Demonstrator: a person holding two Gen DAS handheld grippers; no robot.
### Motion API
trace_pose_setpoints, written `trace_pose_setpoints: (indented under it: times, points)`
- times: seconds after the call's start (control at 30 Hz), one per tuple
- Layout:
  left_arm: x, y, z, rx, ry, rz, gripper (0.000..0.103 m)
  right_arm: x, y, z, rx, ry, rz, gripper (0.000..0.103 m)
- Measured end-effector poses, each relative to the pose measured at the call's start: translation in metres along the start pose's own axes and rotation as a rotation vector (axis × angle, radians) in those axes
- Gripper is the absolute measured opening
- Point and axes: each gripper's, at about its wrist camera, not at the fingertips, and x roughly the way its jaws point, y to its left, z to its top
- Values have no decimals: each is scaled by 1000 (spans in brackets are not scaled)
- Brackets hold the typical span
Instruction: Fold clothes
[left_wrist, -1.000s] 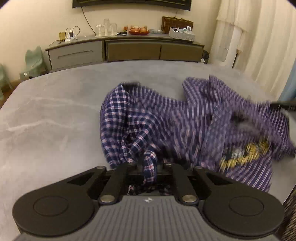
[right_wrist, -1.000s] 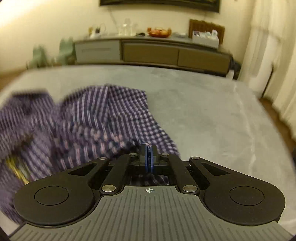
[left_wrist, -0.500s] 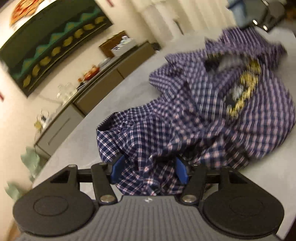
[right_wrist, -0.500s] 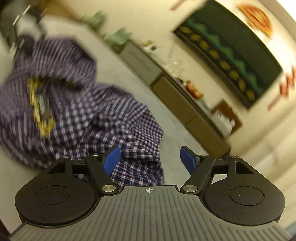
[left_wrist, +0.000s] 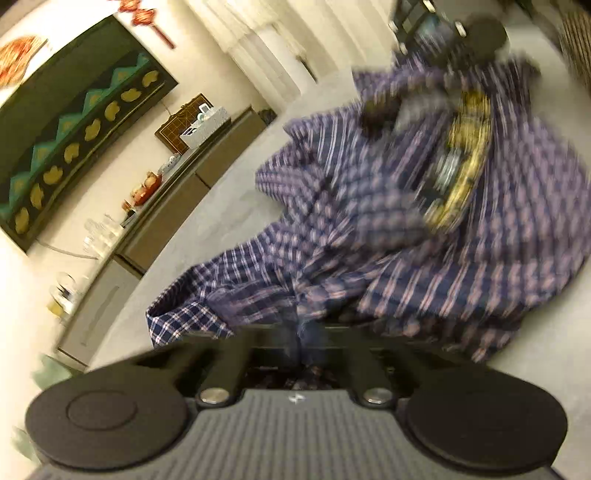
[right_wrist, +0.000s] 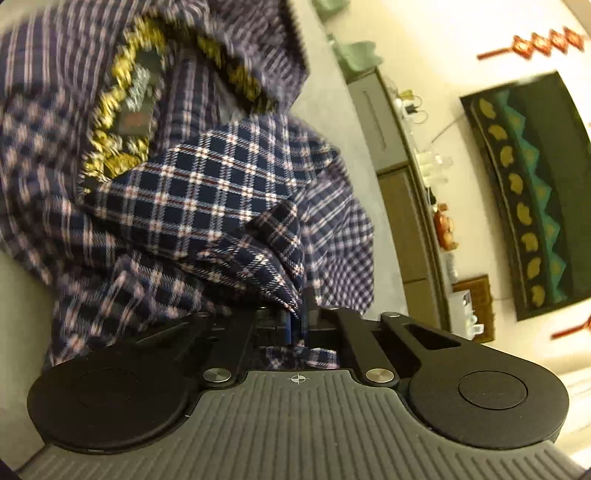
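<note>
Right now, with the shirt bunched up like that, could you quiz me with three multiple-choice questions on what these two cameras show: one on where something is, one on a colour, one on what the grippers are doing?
1. Where does the shirt lie?
A. on the grey table
B. on the sideboard
C. on the floor

2. What colour is the trim inside the shirt's collar?
A. red
B. yellow
C. green

3. What is the right hand-held gripper doing?
A. hanging open above the cloth
B. shut on the shirt
C. lying on the table

Answers: 1 A, grey tabletop shows around the cloth, with the sideboard behind it. 2 B, a yellow band rings the neck opening. 3 B, plaid cloth is pinched between its closed fingers; the left hand-held gripper grips a fold likewise.
</note>
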Motion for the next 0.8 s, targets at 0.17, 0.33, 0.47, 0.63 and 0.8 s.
trace_pose_setpoints:
  times: [0.17, 0.33, 0.47, 0.63, 0.8]
  points:
    - [-79, 56, 9, -271, -201, -6, 2, -62, -55, 7, 249, -137, 47, 3]
    - [-212, 129, 35, -524, -530, -25, 2, -163, -127, 5, 503, -406, 117, 3]
    - [-285, 186, 89, -623, -694, -5, 2, -244, -188, -1, 689, -653, 182, 3]
    - [-352, 227, 170, -554, -868, 132, 2, -299, -249, 1, 802, -861, 169, 2]
    - [-415, 209, 195, -535, -938, 201, 3, -355, -259, 2, 844, -986, 151, 0]
